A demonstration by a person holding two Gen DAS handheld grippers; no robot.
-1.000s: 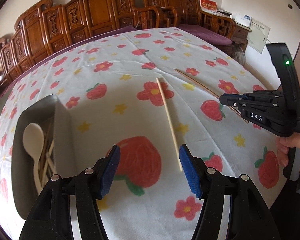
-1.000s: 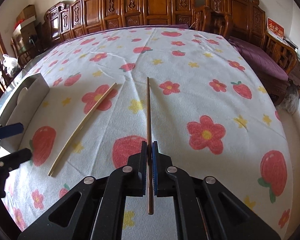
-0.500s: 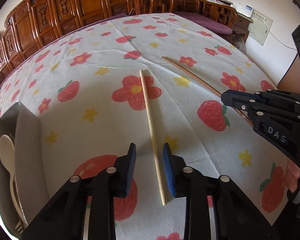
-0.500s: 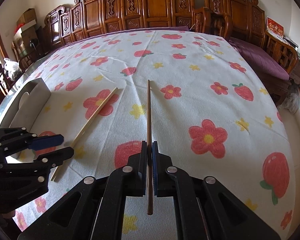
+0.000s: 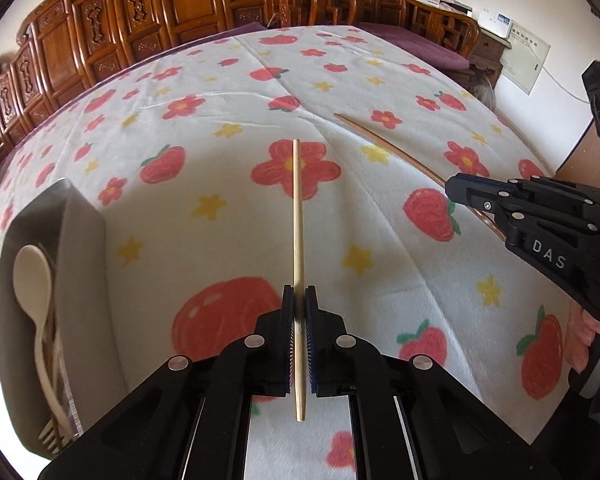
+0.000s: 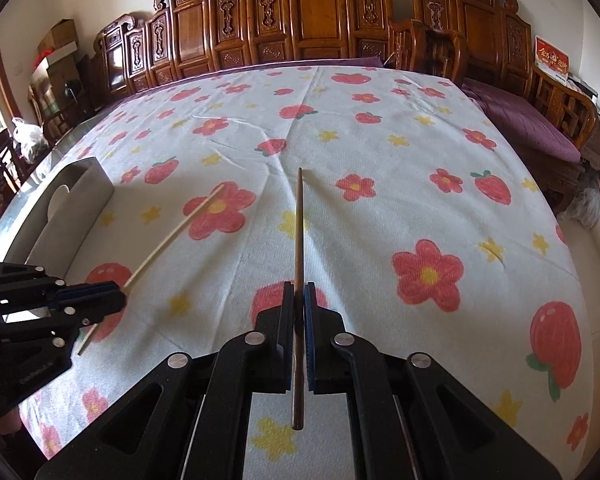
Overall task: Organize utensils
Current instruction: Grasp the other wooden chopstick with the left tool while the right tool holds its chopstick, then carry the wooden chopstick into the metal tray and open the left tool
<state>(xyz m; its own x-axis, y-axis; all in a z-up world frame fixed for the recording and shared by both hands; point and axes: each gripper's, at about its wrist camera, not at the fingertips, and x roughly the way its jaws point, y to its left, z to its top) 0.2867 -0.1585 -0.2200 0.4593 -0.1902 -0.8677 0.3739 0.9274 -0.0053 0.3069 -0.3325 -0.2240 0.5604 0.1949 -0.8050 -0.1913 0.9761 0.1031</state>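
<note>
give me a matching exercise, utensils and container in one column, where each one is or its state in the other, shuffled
Column A
1. pale chopstick
2. dark chopstick
3. white spoon
4. grey container

Column B
a. lying inside the container
b. clamped in the right gripper
c. standing on the tablecloth at the left edge
d. clamped in the left gripper

Pairs: 1-d, 2-b, 3-a, 4-c
</note>
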